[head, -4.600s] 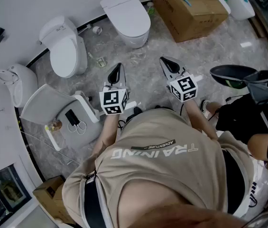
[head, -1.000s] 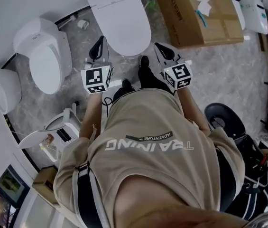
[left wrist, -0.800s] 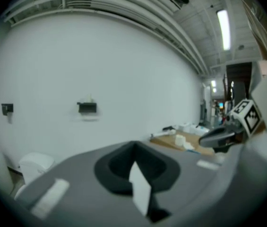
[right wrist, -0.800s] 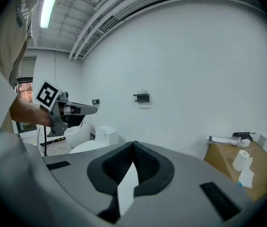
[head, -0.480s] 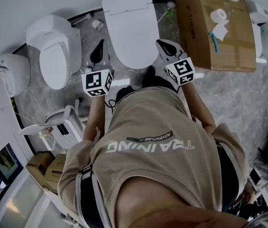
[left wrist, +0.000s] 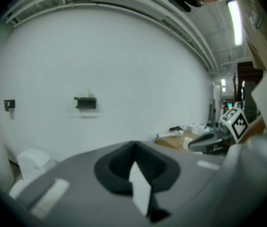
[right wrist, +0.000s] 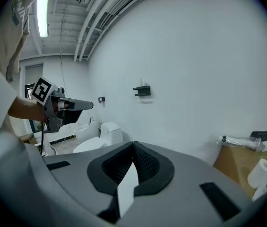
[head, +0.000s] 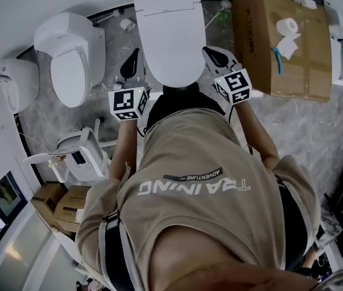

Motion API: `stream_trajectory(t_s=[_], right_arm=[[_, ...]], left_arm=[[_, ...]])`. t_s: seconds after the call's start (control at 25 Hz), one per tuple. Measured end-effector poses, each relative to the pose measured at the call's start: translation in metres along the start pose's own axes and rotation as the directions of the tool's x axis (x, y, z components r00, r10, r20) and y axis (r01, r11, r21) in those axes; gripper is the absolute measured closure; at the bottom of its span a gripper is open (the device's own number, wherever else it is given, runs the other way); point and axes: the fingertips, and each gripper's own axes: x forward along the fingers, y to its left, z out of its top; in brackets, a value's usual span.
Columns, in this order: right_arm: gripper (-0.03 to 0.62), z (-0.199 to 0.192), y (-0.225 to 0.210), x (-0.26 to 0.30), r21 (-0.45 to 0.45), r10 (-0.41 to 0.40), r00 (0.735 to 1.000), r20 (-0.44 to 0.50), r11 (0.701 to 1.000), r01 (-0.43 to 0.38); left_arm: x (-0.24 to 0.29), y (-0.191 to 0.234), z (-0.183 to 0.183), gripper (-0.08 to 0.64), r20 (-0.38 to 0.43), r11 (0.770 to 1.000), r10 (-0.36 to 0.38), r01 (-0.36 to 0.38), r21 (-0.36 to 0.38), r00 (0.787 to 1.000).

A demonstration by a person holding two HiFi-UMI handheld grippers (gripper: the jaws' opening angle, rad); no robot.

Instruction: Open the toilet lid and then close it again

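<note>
Nearest us, the person's tan shirt (head: 195,193) fills the lower head view. Just ahead, the left tongs (head: 134,54) and right tongs (head: 210,51) flank the front end of the toilet lid (head: 168,29), one just beside each edge; we cannot tell if either touches it. Both gripper views show the tongs pinched tip to tip with nothing between them, pointing level at the wall. The lid is white and lies down flat on its bowl. The toilet stands on a grey marbled floor (head: 37,123), between a second toilet (head: 71,53) on the left and a cardboard box (head: 262,53) on the right. A paper roll (head: 288,26) sits on the box. Farthest off we see a white wall (right wrist: 194,56) carrying a small dark bracket (right wrist: 142,91).
</note>
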Motion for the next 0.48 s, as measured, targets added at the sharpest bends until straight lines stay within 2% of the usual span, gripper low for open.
stream_trajectory(t_s=[0.28,0.48], right_arm=[[0.578,-0.008,0.019,0.005,0.027,-0.033,0.999,-0.023,0.999,0.034],[0.578,-0.061,0.029,0.007,0.071,-0.039,0.990,-0.133,0.996,0.048]], left_arm=[[0.001,0.007,-0.034,0.555,-0.058,0.996,-0.076,0.078,0.035,0.995],[0.006,0.010,-0.077,0.555,-0.121,0.994,-0.110,0.112,0.016,0.987]])
